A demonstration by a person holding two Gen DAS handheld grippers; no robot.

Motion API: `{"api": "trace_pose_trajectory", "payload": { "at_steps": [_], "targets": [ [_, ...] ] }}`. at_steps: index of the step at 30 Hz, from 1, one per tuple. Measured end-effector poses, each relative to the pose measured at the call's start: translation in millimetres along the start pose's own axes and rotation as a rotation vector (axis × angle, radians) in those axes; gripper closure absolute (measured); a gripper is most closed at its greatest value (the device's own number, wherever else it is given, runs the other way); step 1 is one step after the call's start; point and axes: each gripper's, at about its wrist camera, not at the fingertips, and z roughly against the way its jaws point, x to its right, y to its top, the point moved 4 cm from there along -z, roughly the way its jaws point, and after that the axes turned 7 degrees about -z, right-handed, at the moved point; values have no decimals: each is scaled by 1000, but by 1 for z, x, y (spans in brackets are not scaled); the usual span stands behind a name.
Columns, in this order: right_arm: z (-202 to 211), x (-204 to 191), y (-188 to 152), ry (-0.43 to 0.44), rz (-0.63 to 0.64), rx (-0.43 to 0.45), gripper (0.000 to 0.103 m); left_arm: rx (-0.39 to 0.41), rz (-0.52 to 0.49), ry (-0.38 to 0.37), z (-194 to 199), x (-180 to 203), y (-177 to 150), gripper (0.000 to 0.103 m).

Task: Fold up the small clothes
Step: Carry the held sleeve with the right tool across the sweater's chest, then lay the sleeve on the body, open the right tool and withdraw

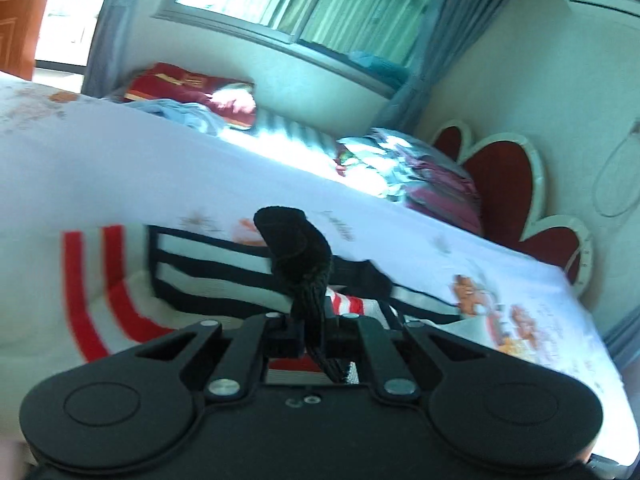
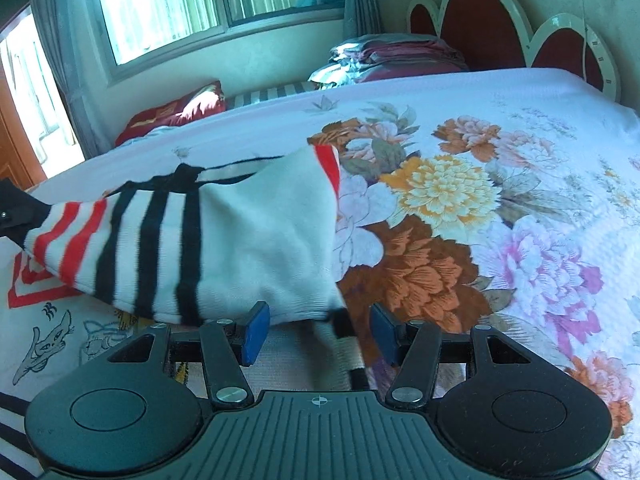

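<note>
A floral bed [image 2: 500, 128] carries folded bedding [image 2: 392, 58] by the headboard [image 2: 480, 28] and a red pillow [image 2: 180, 112] under the window [image 2: 168, 4]. The striped sock [image 2: 224, 240] lies ahead, lifted at one end. The left hand-held gripper [image 1: 310, 320] is clenched on black cloth [image 1: 296, 248]; the right hand-held gripper [image 2: 318, 332] is released, with the sock's edge between its blue pads [image 2: 256, 334].
</note>
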Motion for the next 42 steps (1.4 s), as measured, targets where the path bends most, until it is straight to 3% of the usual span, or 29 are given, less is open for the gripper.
{"api": "trace_pose_trajectory", "payload": {
  "at_steps": [1, 2, 3, 5, 10, 15, 17, 21, 25, 27, 29, 33, 34, 35, 36, 37, 39, 42],
  "targets": [
    [-4, -2, 0, 4, -1, -3, 51, -12, 0, 12, -2, -5, -3, 98],
    [-8, -3, 0, 11, -4, -13, 75, -28, 0, 22, -4, -9, -7, 98],
    [-11, -4, 0, 22, -16, -28, 83, -45, 2, 29, -6, -12, -12, 98],
    [-10, -1, 2, 11, -40, -12, 86, -87, 9, 28, -9, -18, -23, 98],
    [-11, 27, -3, -2, -201, -40, 87, -173, -39, 56, -22, -15, -52, 92],
    [13, 15, 12, 28, -128, -2, 84, -110, -56, 135, 6, -27, -49, 67],
    [21, 13, 20, 42, -125, 37, 68, -43, -66, 170, 25, -27, -43, 64],
    [-4, 12, 40, 49, -143, 23, 67, -9, -124, 140, 29, -11, -30, 63],
    [-37, 12, 56, 47, -142, 0, 67, -78, -149, 86, 2, 2, -35, 63],
    [-52, 11, 62, 40, -139, -13, 64, -114, -156, 101, -12, 2, -41, 63],
    [-67, 12, 67, 30, -134, -20, 53, -144, -141, 114, -19, -4, -51, 63],
    [-91, 11, 80, 62, -155, -36, 52, -151, -145, 126, -21, -9, -58, 63],
    [-96, 11, 83, 69, -161, -39, 60, -151, -148, 129, -21, -9, -58, 63],
    [-100, 10, 85, 80, -165, -46, 77, -151, -148, 132, -21, -9, -58, 63],
    [-102, 9, 87, 68, -160, -47, 81, -151, -146, 135, -21, -9, -58, 63],
    [-102, 8, 88, 50, -139, -33, 94, -152, -147, 137, -21, -9, -58, 63],
    [-104, 14, 88, -10, -118, -8, 94, -151, -150, 140, -22, -9, -58, 63],
    [-105, 22, 85, -14, -154, 1, 94, -153, -163, 148, -24, -8, -57, 63]
  ]
}}
